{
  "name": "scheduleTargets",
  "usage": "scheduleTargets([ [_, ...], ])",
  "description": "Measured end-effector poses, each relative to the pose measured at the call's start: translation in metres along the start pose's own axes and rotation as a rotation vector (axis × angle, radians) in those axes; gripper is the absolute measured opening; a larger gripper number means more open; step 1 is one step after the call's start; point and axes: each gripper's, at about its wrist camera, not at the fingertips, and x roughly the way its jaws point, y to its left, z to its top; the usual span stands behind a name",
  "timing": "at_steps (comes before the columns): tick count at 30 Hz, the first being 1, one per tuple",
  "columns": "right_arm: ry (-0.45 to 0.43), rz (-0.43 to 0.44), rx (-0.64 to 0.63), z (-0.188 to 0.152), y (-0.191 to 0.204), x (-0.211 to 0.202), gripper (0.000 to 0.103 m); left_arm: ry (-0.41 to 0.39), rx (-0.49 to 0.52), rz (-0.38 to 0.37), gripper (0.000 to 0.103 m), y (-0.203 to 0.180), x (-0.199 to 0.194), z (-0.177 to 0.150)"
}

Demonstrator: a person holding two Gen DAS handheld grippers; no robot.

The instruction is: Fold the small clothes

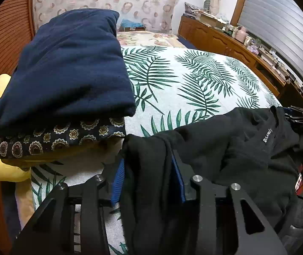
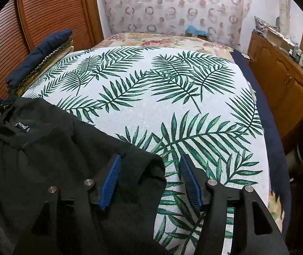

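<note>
A black garment (image 1: 225, 148) lies bunched at the near edge of a bed covered by a white bedspread (image 1: 193, 80) printed with green palm leaves. A small label at its neckline shows in both wrist views.

The left gripper (image 1: 149, 178) is clamped on a thick fold of the black fabric, its blue pads pressed against the cloth on both sides.

The right gripper (image 2: 150, 180) has its jaws spread apart. A corner of the black garment (image 2: 55, 148) sits between them, lying against the left blue pad, while the right pad stands clear over the bare bedspread (image 2: 172, 97).

At the far left of the bed sits a stack of folded clothes (image 1: 62, 68): a navy piece on top and a dark piece with medallion print beneath.
</note>
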Motion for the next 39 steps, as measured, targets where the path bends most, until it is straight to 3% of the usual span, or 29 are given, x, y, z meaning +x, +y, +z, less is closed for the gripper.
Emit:
scheduleTargets([
  [5,0.001,0.041,-0.030,-0.002,0.008,-0.001,0.060,0.000,0.018,-0.007,0.019,-0.006,-0.002,0.001],
  [7,0.001,0.056,-0.057,-0.004,0.014,-0.002,0.048,-0.021,0.030,0.006,0.016,-0.014,-0.007,0.002],
  [8,0.001,0.059,-0.065,-0.005,0.016,-0.003,0.029,-0.048,0.036,0.010,0.015,-0.019,-0.016,0.002],
  [9,0.003,0.070,-0.066,-0.005,0.018,-0.005,0.019,-0.071,0.038,0.008,0.015,-0.022,-0.024,0.001],
  [13,-0.073,0.123,-0.060,-0.008,0.019,-0.037,0.016,-0.201,0.021,-0.020,0.015,-0.036,-0.074,-0.002],
  [18,-0.236,0.144,-0.042,-0.002,0.018,-0.115,0.015,-0.361,0.034,-0.042,0.014,-0.059,-0.148,0.002],
  [21,-0.321,0.145,-0.057,0.004,0.022,-0.163,0.015,-0.445,0.031,-0.094,0.014,-0.067,-0.190,0.009],
  [26,-0.412,0.141,-0.119,0.016,0.036,-0.220,0.015,-0.530,0.076,-0.119,0.014,-0.083,-0.233,0.020],
  [32,-0.511,0.123,-0.187,0.034,0.052,-0.269,0.015,-0.589,0.107,-0.087,0.014,-0.088,-0.249,0.041],
  [39,-0.606,0.064,-0.197,0.031,0.053,-0.317,0.015,-0.689,0.123,-0.084,0.014,-0.092,-0.286,0.061],
])
